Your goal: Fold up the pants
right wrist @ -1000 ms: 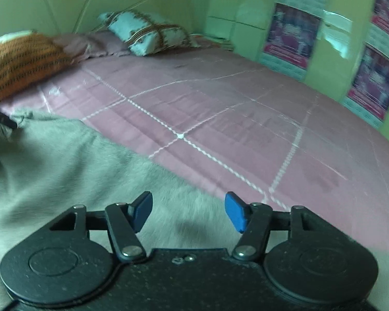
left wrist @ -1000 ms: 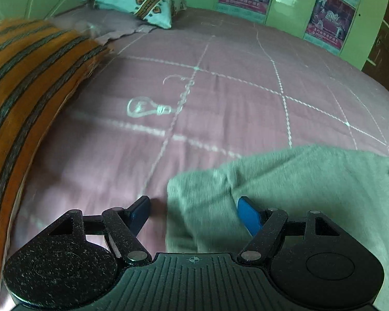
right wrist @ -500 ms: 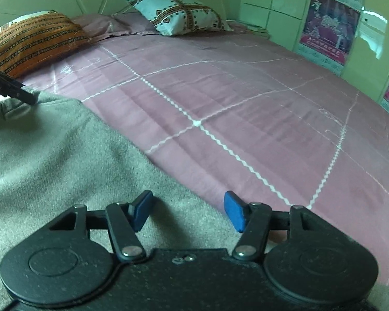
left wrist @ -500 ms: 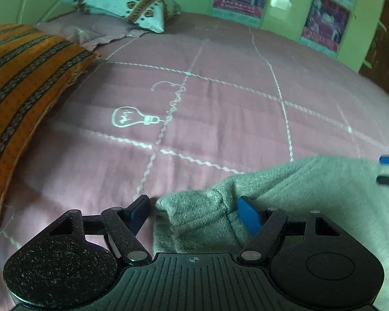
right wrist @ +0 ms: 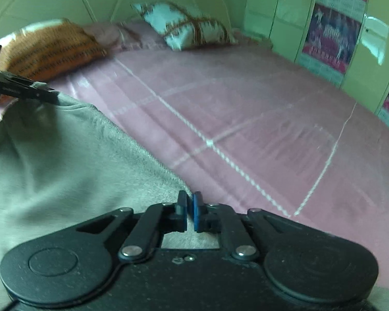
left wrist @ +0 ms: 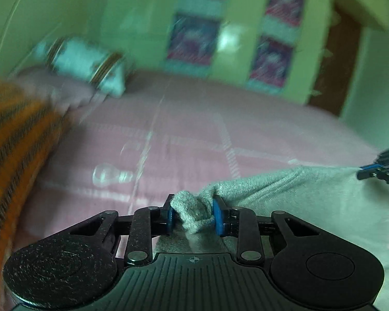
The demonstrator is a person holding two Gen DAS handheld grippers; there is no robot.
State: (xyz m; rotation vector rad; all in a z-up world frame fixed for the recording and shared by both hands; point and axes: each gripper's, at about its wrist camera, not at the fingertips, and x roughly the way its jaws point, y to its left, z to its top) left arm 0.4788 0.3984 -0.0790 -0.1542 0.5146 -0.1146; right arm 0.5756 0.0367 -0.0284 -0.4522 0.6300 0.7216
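The grey fleece pants (left wrist: 311, 202) lie on the pink bedsheet (left wrist: 194, 134) and stretch between my two grippers. My left gripper (left wrist: 194, 213) is shut on a bunched corner of the pants, lifted off the bed. My right gripper (right wrist: 190, 211) is shut on the pants' edge (right wrist: 147, 165) near the fabric's right corner. In the left wrist view the right gripper (left wrist: 383, 168) shows at the far right. In the right wrist view the left gripper (right wrist: 26, 89) shows at the far left, holding the far corner.
An orange striped blanket (left wrist: 15, 150) lies along the bed's left side. A light blue patterned pillow (right wrist: 186, 26) sits at the head by the green wall. Green wardrobe doors with posters (left wrist: 194, 36) stand behind the bed. A brown door (left wrist: 334, 64) is at the right.
Both grippers have shut on the pants' edge, one at each corner, and lifted it. The left wrist view has tilted up and blurs with motion.
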